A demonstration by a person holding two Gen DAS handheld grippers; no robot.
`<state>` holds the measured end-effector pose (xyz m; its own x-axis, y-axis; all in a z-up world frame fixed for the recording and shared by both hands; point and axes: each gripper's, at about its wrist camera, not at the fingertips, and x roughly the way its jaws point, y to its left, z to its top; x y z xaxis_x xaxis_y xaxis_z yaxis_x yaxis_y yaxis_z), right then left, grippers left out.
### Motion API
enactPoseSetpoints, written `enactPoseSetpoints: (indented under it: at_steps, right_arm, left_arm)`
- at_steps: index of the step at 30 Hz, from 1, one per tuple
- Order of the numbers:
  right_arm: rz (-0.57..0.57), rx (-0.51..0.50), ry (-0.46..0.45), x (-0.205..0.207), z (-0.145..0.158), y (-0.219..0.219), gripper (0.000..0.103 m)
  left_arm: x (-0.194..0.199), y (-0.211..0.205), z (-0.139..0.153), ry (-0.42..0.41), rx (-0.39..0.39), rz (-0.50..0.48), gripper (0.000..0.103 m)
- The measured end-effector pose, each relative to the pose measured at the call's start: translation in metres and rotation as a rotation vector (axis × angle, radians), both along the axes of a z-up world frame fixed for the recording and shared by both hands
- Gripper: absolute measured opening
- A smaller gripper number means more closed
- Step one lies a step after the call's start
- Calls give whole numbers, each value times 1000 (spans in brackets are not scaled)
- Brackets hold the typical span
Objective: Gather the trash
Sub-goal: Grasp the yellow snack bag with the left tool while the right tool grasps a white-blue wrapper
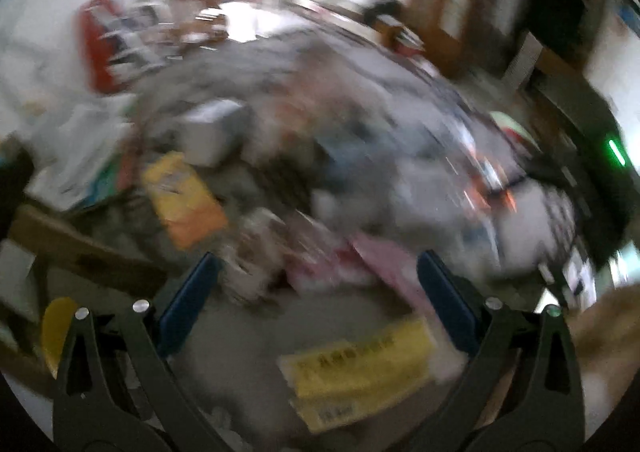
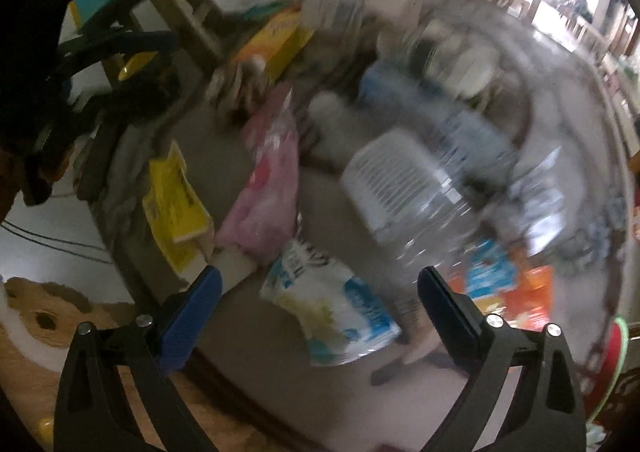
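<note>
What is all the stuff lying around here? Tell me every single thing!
yellow box: one, yellow with dark print, left side of the table near its edge
pink bag: one, pink, beside the yellow box
white and blue packet: one, white, blue and pale yellow, straight ahead of the right tool
clear plastic bottle: one, see-through with a white label, lying on its side in the middle
orange packets: too blurred to count, orange and blue, right of the white and blue packet
yellow-orange bag: one, yellow and orange, far side
table: one, grey-brown top
left tool: one, black with blue pads, open, holding nothing
right tool: one, black with blue pads, open, holding nothing
</note>
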<state>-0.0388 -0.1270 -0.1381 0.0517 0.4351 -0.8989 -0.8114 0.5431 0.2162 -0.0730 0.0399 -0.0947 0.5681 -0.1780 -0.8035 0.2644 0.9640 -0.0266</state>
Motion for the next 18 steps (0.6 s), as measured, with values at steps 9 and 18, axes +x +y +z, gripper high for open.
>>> enactPoseSetpoints:
  at_steps: [9, 18]
  right_arm:
    - [-42, -55, 73, 12, -29, -1, 86]
    - [-68, -44, 94, 15, -29, -2, 87]
  left_arm:
    - [-31, -40, -52, 79, 214, -279, 98]
    - [-23, -46, -75, 145, 274, -282, 95]
